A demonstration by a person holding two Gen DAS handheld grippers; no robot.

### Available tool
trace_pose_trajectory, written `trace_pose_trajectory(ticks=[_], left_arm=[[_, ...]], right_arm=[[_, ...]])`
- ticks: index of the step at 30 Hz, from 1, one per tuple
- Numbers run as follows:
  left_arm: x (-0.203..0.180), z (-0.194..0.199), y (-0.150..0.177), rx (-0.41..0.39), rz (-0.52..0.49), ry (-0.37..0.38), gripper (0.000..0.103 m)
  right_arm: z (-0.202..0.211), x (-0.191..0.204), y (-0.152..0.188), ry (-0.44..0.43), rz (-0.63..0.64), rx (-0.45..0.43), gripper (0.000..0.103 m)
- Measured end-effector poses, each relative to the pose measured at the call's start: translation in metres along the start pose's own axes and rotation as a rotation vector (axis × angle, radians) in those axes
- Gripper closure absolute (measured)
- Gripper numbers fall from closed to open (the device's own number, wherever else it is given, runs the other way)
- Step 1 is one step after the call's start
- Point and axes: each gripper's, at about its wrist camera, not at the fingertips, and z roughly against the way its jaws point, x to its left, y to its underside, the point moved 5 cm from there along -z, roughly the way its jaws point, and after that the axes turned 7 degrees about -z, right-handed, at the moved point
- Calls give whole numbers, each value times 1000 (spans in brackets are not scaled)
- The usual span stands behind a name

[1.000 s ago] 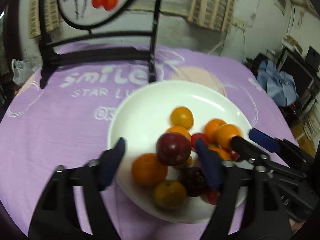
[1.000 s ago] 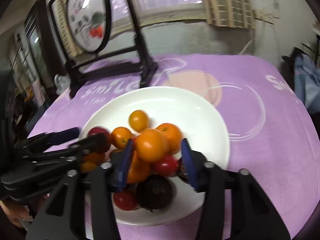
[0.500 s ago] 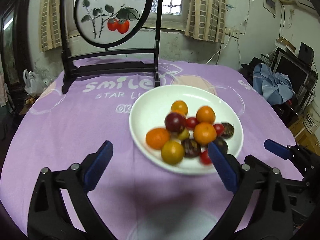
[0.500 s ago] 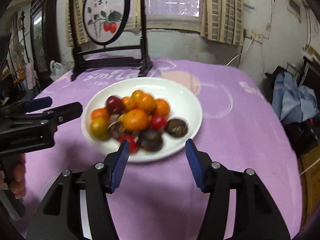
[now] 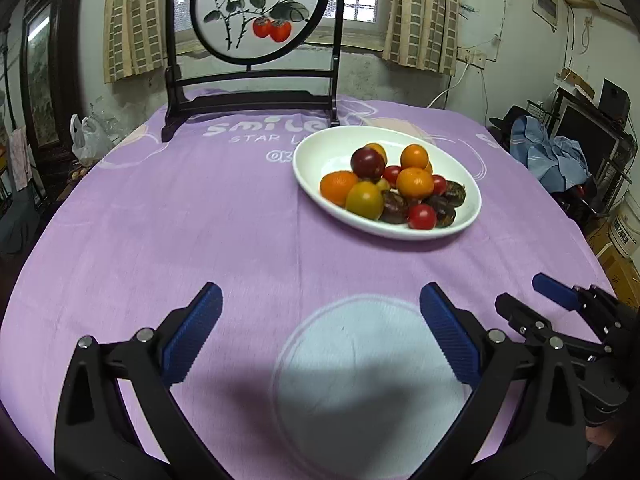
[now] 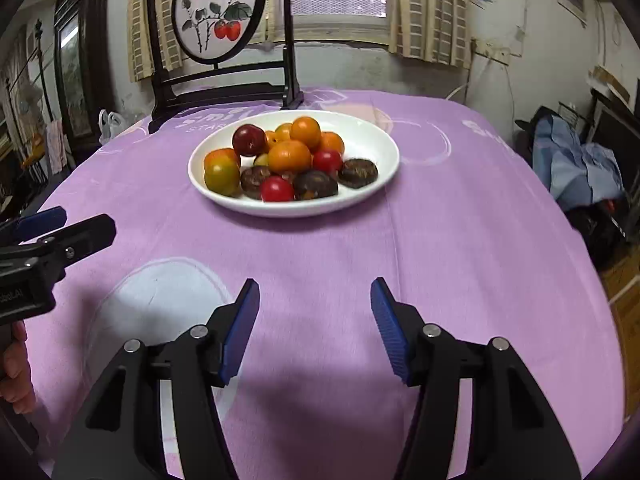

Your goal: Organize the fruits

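A white plate point(image 5: 316, 151) point(image 6: 380, 148) on the purple tablecloth holds a pile of fruit: oranges point(image 5: 415, 182) point(image 6: 289, 156), a dark red plum point(image 5: 367, 162) point(image 6: 249, 140), red tomatoes point(image 5: 421, 216) point(image 6: 277, 189) and dark brown fruits point(image 6: 315, 185). My left gripper point(image 5: 320, 332) is open and empty, low over the cloth near the table's front edge, well short of the plate. My right gripper point(image 6: 314, 316) is open and empty, also near the front edge. Each gripper shows at the side of the other's view.
A dark wooden stand with a round painted screen point(image 5: 252, 8) point(image 6: 216, 8) stands at the table's far side behind the plate. Blue cloth on furniture point(image 5: 552, 156) lies off the table to the right. A white plastic bag point(image 5: 86, 140) sits by the left wall.
Both grippers have pulled back from the plate toward the table's front edge and opened wider. The fruit stays piled on the plate.
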Motion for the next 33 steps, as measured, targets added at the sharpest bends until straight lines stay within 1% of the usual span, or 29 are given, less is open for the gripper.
trace_pose_trajectory(ticks=[2, 4, 9, 12, 17, 29, 33], left_arm=[[0, 1, 6, 1, -10, -21, 2], [1, -1, 10, 5, -16, -50, 2], [5, -2, 11, -2, -11, -66, 2], [5, -2, 11, -10, -4, -54, 2], [1, -6, 15, 3, -12, -28, 2], [-8, -8, 19, -5, -43, 2, 2], [-8, -6, 22, -12, -17, 20, 2]], right_arm=[[0, 1, 5, 3, 12, 9, 45], [3, 4, 5, -2, 24, -8, 45], [7, 3, 4, -5, 28, -34, 45], [5, 4, 5, -9, 33, -30, 45], [5, 8, 7, -21, 47, -23, 45], [3, 14, 10, -27, 70, -9, 45], [3, 14, 11, -33, 69, -3, 45]])
